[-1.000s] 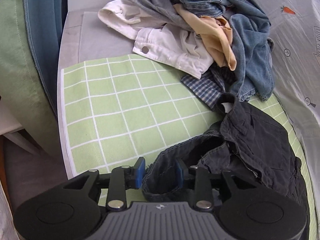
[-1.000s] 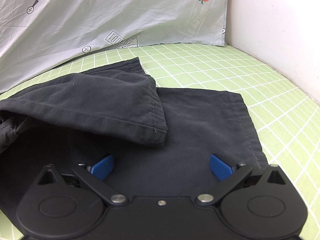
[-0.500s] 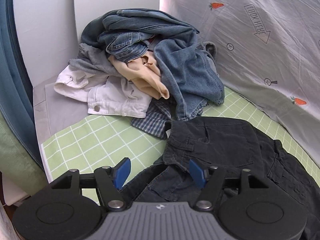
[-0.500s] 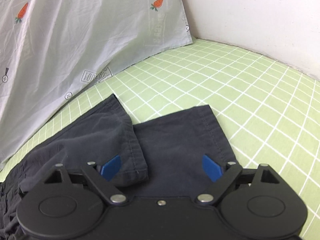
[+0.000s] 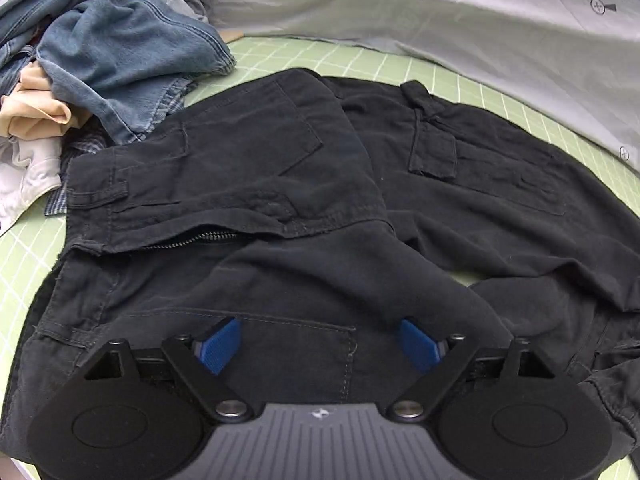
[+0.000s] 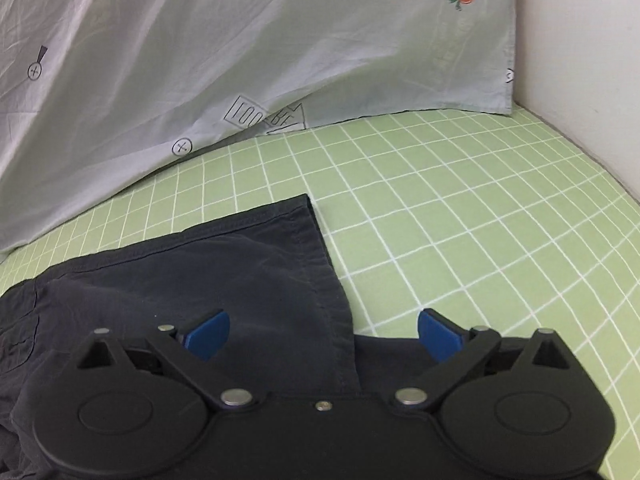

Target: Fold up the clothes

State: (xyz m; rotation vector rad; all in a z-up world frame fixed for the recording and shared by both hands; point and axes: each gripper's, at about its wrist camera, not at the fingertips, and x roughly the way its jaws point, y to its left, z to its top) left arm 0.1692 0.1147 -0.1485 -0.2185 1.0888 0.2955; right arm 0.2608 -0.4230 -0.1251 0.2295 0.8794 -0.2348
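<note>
Left gripper [image 5: 320,344]: matte black plastic body w/ two round disc housings, angular black linkage arms, silver pivot pins. Ribbed grey centre panel w/ small white logo. Blue ridged pads [image 5: 219,345] on fingertips.

Right gripper [image 6: 323,334]: same black twin-disc build, triangular cut-outs in outer arms, silver rivets at pivots, one small silver screw at centre. No grey panel, plain black top. Smooth blue pads [image 6: 438,340] on fingertips.

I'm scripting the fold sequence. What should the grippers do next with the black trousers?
Probably lower the right gripper and close its open jaws on the leg hem lying flat on the green sheet, while the open left gripper takes the rumpled waist of the black trousers.
</note>
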